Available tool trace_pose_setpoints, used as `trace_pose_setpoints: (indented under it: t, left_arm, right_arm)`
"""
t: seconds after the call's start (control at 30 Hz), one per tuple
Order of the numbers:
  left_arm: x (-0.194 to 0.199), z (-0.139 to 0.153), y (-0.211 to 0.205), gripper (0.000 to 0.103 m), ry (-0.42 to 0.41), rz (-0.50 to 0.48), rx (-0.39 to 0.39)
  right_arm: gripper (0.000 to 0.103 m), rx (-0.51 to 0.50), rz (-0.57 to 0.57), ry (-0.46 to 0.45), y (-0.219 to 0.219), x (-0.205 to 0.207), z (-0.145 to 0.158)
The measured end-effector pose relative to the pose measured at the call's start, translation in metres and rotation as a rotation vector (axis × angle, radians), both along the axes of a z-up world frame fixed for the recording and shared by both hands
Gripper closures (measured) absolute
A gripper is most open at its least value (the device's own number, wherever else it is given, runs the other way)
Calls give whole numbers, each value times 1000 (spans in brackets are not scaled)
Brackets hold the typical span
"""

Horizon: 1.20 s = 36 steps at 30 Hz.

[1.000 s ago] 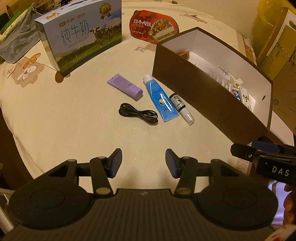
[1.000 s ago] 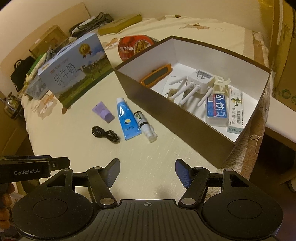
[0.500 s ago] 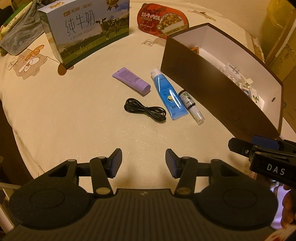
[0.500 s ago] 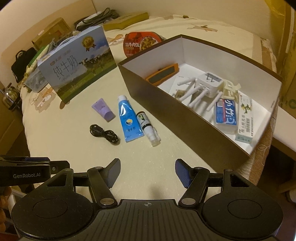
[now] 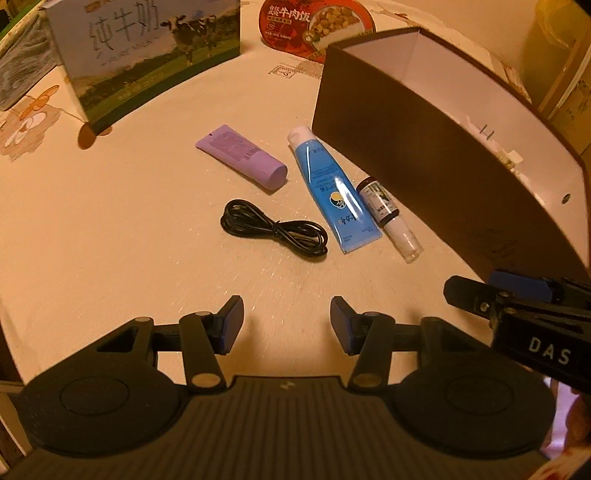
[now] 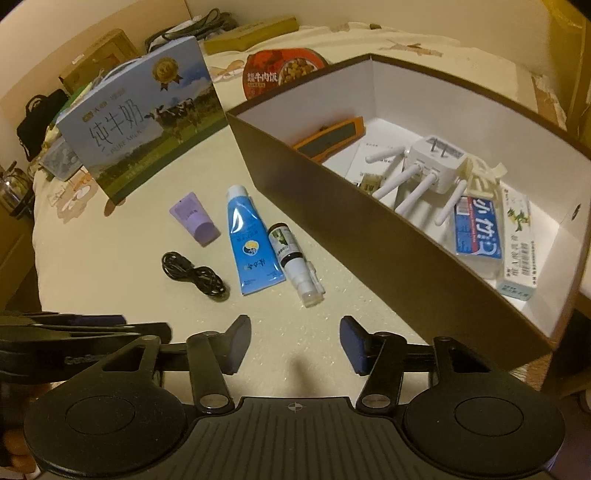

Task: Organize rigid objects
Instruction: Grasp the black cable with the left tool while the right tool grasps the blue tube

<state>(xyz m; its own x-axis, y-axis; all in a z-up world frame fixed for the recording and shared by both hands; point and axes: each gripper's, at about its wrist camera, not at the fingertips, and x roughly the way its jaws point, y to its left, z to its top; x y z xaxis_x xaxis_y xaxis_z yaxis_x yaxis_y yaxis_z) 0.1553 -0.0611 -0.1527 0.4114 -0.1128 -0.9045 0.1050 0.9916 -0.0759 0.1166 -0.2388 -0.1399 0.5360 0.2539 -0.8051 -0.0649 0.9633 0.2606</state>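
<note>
On the cream tablecloth lie a purple tube (image 5: 242, 157) (image 6: 194, 218), a blue tube (image 5: 332, 192) (image 6: 251, 243), a small spray bottle (image 5: 389, 218) (image 6: 295, 264) and a coiled black cable (image 5: 275, 230) (image 6: 194, 273). Right of them stands a brown box (image 5: 424, 166) (image 6: 369, 236) holding a white router (image 6: 430, 166), an orange device (image 6: 332, 134) and medicine packs (image 6: 478, 230). My left gripper (image 5: 287, 325) is open and empty, short of the cable. My right gripper (image 6: 294, 341) is open and empty, short of the spray bottle.
A milk carton box (image 5: 147, 55) (image 6: 144, 125) stands at the back left. A round food tub (image 5: 317, 26) (image 6: 280, 72) lies behind the brown box. Bags and clutter sit at the far left (image 6: 40, 118). The table edge drops off at the left.
Both grippers have moved forward toward the loose items, which now look larger and nearer. Both stay open. Nothing on the table has moved.
</note>
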Motion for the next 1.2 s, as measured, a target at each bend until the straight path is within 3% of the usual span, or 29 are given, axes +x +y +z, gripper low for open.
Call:
trace_pose_setpoints:
  t: [0.2, 0.57, 0.73, 0.97, 1.2]
  left_arm:
    - [21, -19, -8, 55, -18, -2, -13]
    - [54, -40, -18, 55, -29, 34, 6]
    - [51, -39, 2, 53, -36, 49, 20]
    - [38, -40, 47, 55, -28, 117, 97]
    - [42, -18, 54, 54, -96, 60, 69]
  right_arm:
    - [60, 4, -20, 12, -5, 13, -14]
    - [61, 11, -31, 34, -8, 28, -29]
    - [61, 19, -30, 40, -8, 29, -32]
    - [61, 32, 6, 25, 2, 33, -30]
    - [61, 20, 75, -5, 18, 43, -25]
